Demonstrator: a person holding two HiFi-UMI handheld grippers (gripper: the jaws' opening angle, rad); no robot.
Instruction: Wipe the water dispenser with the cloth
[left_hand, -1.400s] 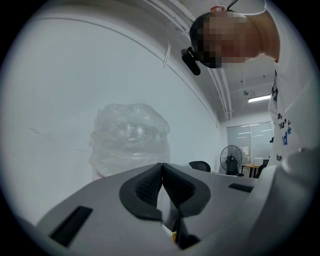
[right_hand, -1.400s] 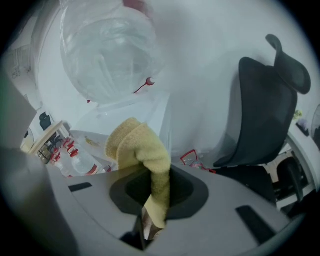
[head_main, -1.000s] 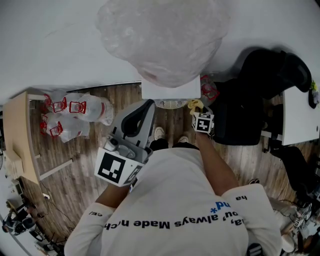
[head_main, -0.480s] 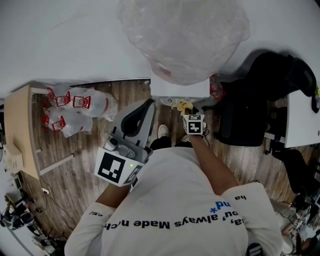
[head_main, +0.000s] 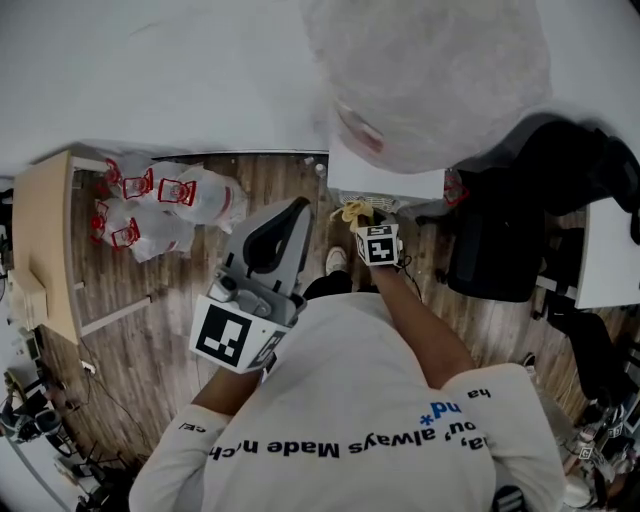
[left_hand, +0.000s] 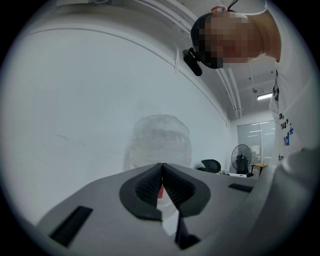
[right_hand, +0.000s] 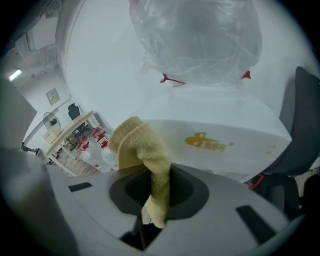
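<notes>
- Two grippers, one in each hand. The left gripper (left_hand: 161, 169) is held up near the person's chest, left of the water dispenser (right_hand: 220, 125). Its jaws are pressed together with nothing between them.
- The right gripper (right_hand: 159, 197) reaches to the front of the dispenser. Its jaws are clamped on the one yellow cloth (right_hand: 140, 145), which runs down through them and bunches in a fold above.
- The cloth's folded end stands just before the dispenser's white front, left of the yellow logo. It may be touching, but the right gripper view does not settle it.
- One dispenser, with one large bottle (right_hand: 200, 40) on its top. The bottle is wrapped in clear plastic film, and its contents cannot be made out.
- The dispenser's back stands against the white wall (head_main: 150, 70).
- One black office chair (head_main: 495, 250) stands just beside the dispenser's right side, leaving little room there. A white tabletop (head_main: 612, 250) lies beyond it.
- Left of the dispenser is open wood floor (head_main: 180, 330), with one heap of clear plastic bags (head_main: 165, 205) with red print near the wall.
- Beyond the heap, well apart from the dispenser, runs the edge of one pale wooden desk (head_main: 45, 250).
</notes>
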